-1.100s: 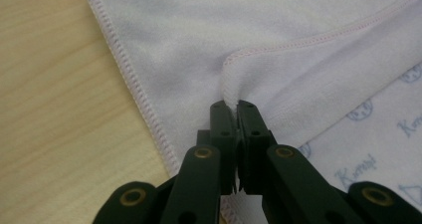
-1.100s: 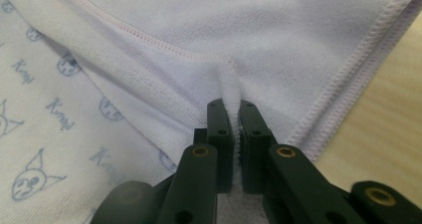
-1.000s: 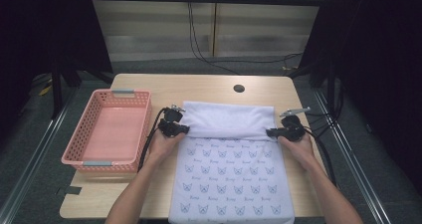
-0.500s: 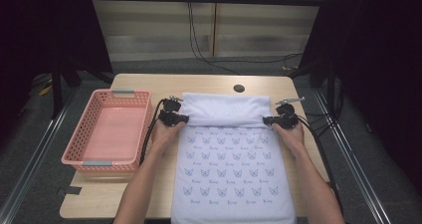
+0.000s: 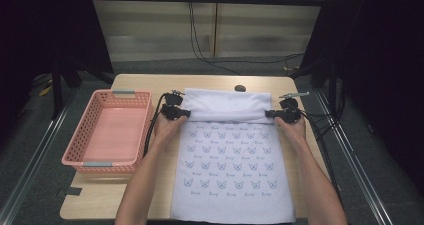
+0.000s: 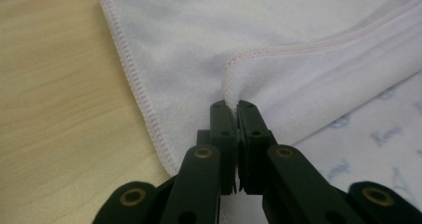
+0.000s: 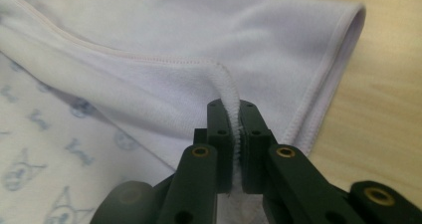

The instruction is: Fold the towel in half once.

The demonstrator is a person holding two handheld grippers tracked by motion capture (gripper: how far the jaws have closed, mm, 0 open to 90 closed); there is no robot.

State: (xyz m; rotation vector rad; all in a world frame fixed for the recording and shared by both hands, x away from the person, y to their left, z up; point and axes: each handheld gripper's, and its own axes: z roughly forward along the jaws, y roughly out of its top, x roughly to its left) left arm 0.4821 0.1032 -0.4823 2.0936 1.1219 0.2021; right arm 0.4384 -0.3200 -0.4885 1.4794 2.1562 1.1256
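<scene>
A white towel printed with small blue figures lies along the middle of the wooden table. Its far part shows the plain white back beyond a fold line that runs between the grippers. My left gripper is shut on the towel's hemmed edge at the left end of that fold. At the right end my right gripper is shut on the hem as well. In both gripper views the white hem is pinched between the black jaws, and the cloth lies on the wood beyond.
A pink plastic basket stands at the table's left, close to my left forearm. A small dark round hole sits near the far edge. The towel's near end hangs at the table's front edge. Cables trail from both grippers.
Both grippers have moved away from me toward the far edge, carrying the towel's edge with them. The plain white strip beyond the fold has grown narrower.
</scene>
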